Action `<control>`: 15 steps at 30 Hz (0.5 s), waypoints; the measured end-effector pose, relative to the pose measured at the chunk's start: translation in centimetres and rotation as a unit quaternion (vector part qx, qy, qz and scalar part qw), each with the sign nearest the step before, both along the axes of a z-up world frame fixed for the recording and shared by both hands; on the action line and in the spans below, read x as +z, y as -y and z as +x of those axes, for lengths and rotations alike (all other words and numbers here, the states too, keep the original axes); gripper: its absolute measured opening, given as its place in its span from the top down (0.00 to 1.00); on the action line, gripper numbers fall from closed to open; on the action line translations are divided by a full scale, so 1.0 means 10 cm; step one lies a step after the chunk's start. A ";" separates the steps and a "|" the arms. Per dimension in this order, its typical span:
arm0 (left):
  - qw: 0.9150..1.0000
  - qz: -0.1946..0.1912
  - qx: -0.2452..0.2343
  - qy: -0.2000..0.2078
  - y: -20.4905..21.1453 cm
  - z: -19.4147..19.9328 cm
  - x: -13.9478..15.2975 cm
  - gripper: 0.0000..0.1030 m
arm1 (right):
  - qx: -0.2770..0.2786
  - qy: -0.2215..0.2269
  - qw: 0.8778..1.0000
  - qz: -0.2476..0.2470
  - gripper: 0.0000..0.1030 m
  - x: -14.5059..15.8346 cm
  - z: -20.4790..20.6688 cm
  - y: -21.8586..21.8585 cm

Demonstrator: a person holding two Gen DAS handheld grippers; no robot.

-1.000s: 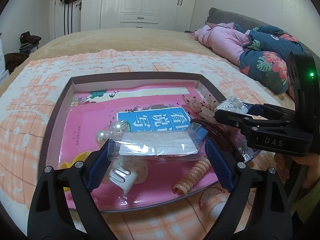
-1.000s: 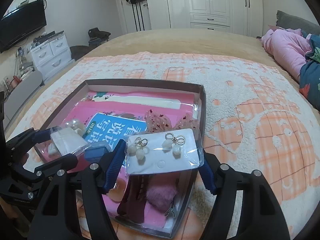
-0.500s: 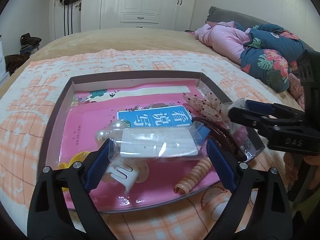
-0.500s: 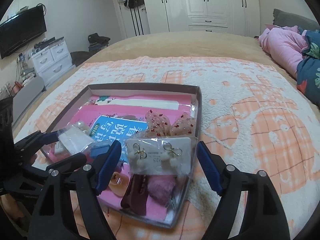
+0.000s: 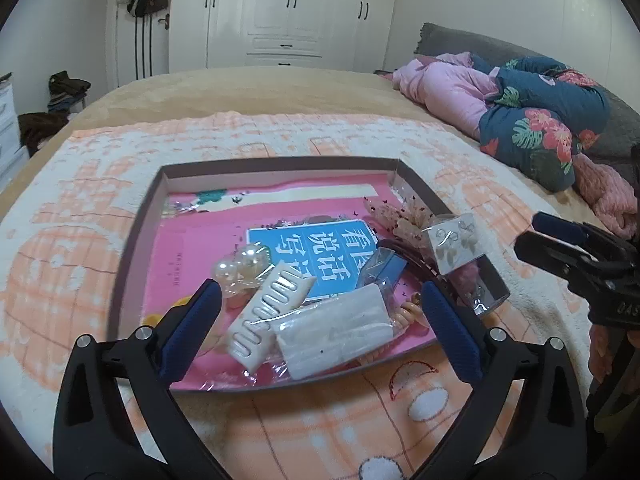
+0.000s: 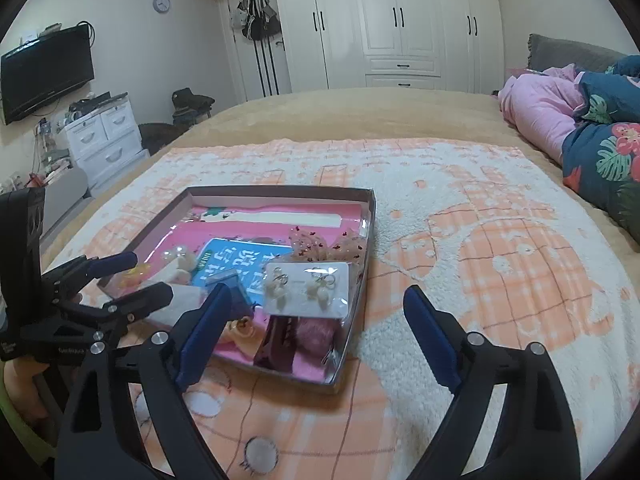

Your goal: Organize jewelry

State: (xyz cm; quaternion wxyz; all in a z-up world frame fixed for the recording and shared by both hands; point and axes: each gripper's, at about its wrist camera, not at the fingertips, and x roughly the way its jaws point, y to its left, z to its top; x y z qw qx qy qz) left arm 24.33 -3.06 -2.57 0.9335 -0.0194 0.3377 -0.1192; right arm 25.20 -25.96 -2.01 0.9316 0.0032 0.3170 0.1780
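A shallow brown tray (image 5: 136,240) (image 6: 280,190) with a pink lining lies on the bed. It holds a white packet (image 5: 336,332), a white hair clip (image 5: 268,312), pearls (image 5: 236,268), a blue card and an earring card (image 5: 456,244) (image 6: 308,288). My left gripper (image 5: 320,308) (image 6: 140,276) hangs over the tray's near edge. Its jaws are opening, and the packet lies loose below them, clear of the pads. My right gripper (image 6: 318,300) (image 5: 560,240) sits back from the tray's right corner. Its jaws are also opening, with the earring card resting in the tray beyond them, untouched.
A peach-checked fleece blanket (image 6: 480,260) covers the bed under the tray. Pink and floral bedding (image 5: 520,120) is piled at the far right. White wardrobes (image 6: 400,20), a drawer unit (image 6: 104,140) and a wall TV (image 6: 44,68) stand beyond the bed.
Both grippers have widened and let go. The white packet dropped from the left jaws into the tray. The earring card dropped from the right jaws, and the right gripper drew back.
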 end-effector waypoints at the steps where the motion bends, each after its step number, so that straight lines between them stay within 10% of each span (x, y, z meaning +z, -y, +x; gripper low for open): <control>1: 1.000 -0.002 0.003 0.001 -0.02 -0.03 0.03 0.11 | 0.001 0.002 1.000 0.001 0.15 0.01 -0.04 0.00; 15: 0.998 -0.025 0.048 0.033 -0.25 -0.67 0.41 0.11 | 0.017 0.049 0.999 -0.010 0.08 0.24 -0.65 -0.11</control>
